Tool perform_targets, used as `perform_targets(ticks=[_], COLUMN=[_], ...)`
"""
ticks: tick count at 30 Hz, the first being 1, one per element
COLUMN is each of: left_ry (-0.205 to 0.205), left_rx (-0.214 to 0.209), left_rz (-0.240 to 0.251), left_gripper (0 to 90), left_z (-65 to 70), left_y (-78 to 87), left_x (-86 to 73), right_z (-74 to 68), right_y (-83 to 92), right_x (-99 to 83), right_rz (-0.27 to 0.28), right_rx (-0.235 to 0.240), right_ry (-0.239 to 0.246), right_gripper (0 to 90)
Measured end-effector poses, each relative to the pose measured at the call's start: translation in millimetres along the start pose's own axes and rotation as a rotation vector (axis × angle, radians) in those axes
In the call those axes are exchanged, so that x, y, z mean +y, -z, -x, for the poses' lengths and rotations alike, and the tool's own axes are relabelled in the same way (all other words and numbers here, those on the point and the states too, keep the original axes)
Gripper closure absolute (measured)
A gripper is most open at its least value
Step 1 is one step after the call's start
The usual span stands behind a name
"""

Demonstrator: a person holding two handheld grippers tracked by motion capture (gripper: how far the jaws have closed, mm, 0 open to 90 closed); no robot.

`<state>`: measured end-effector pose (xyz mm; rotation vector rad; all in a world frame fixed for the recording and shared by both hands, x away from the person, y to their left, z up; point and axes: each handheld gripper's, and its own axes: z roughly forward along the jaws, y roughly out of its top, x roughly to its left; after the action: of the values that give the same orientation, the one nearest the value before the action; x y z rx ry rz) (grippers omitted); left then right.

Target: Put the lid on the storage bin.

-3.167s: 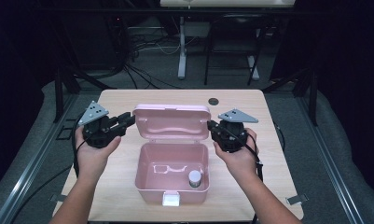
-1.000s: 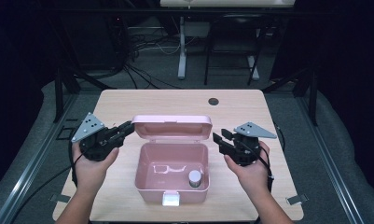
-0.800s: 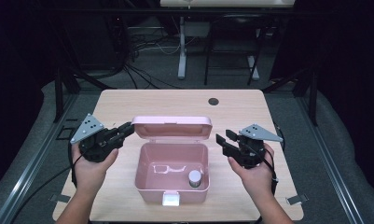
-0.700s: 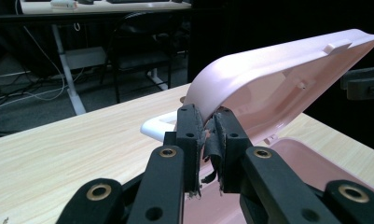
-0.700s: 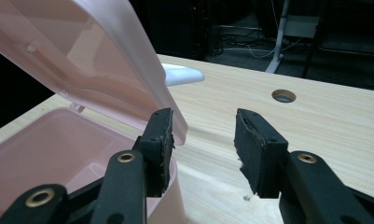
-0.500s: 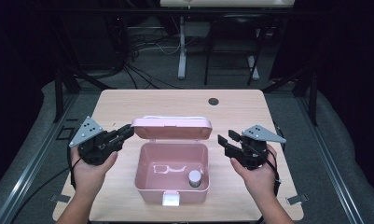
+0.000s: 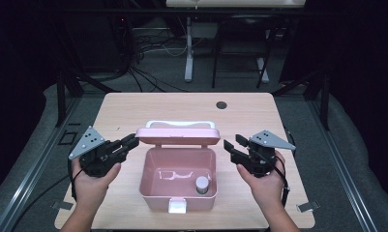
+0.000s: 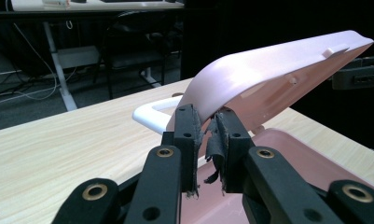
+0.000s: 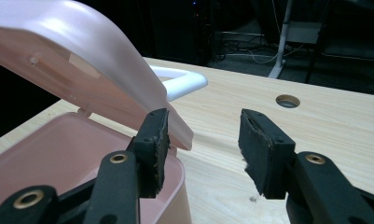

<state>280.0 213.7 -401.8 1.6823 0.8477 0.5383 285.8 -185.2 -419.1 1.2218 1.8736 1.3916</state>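
The pale pink plastic box [image 7: 178, 186] sits at the near middle of the light wooden table [image 7: 133, 108], and its curved pink hinged lid [image 7: 178, 137] hangs half way down over the open tub, white carry handle [image 7: 181, 124] behind it; inside, a small jar with a grey cap [image 7: 201, 184] stands at the front right corner, and a white latch [image 7: 177, 207] juts from the front wall; the left gripper [image 7: 128, 142] has its black jaws almost together at the lid's left end, and from the left gripper view I'd say the pads [image 8: 194, 140] pinch the lid's edge, though the contact itself is hard to make out; the right gripper [image 7: 234, 144] stands just off the lid's right end, its jaws having just been opening, with a wide gap and nothing between them, one pad [image 9: 155, 144] close beside the lid's corner but apart from it; so the lid seems carried by one end alone, and I judge the risk plain: a thin pinch on smooth curved plastic could slip, and the lid would drop and slam on the tub; the left pad's lining looks torn and frayed, which may weaken that hold; a pull sideways might also drag the light box across the table; the jar looks too low to block the lid.
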Motion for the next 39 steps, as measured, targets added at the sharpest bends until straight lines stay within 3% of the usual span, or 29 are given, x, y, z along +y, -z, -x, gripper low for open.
perform_targets(ticks=[8, 14, 23, 39], left_ry=[-0.003, -0.005, -0.005, -0.003], left_rx=[-0.007, -0.015, -0.016, -0.028], left_rz=[0.002, -0.009, -0.015, -0.027], left_gripper=[79.4, 78.6, 77.3, 75.8], left_z=[3.3, 5.1, 9.4, 14.7], left_y=[4.3, 8.6, 12.3, 20.0], left_x=[-3.2, -7.5, -11.9, -21.2], right_z=[-0.9, 6.1, 8.8, 10.8], right_y=[3.1, 2.7, 3.1, 7.1], right_x=[-2.9, -12.6, -25.6, -30.6], right_rz=[0.018, 0.015, 0.036, 0.034], right_rx=[0.002, -0.032, -0.043, -0.055], right_ry=[-0.015, -0.015, -0.015, -0.019], right_gripper=[50.6, 47.5, 44.1, 42.6])
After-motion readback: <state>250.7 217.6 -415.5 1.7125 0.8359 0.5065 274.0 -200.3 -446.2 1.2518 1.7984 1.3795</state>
